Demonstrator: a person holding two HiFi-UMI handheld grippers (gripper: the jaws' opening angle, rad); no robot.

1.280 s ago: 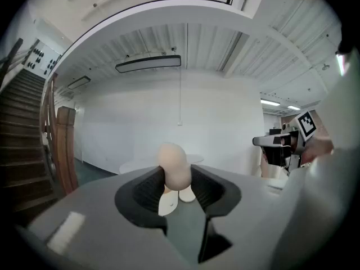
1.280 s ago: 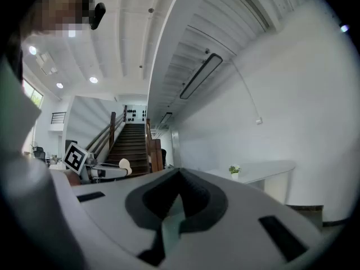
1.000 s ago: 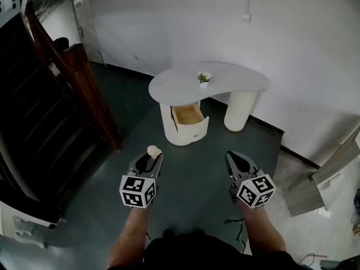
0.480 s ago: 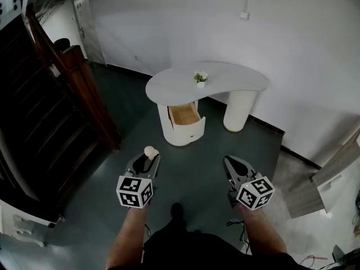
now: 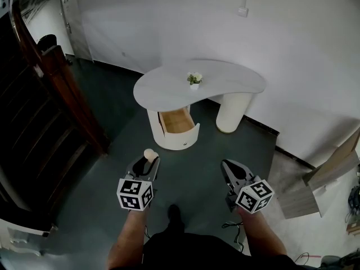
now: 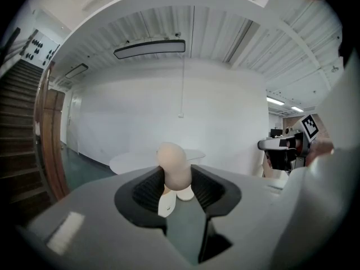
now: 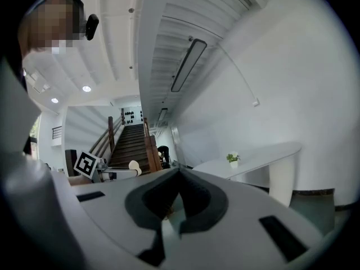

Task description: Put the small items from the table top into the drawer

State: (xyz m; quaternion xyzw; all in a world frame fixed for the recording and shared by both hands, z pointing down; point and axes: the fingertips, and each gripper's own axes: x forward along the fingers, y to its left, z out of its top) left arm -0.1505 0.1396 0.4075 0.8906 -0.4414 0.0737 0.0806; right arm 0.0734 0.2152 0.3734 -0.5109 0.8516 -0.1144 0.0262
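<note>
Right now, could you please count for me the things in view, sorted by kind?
Table: 1
Drawer, open: 1
Potted plant: 1
Egg-shaped thing, held in the left gripper: 1
Grippers, counting the right gripper: 2
Total: 6

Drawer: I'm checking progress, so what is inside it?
The open drawer shows a bare wooden bottom, as far as can be told from here. Its rear end is hidden under the table top.
</note>
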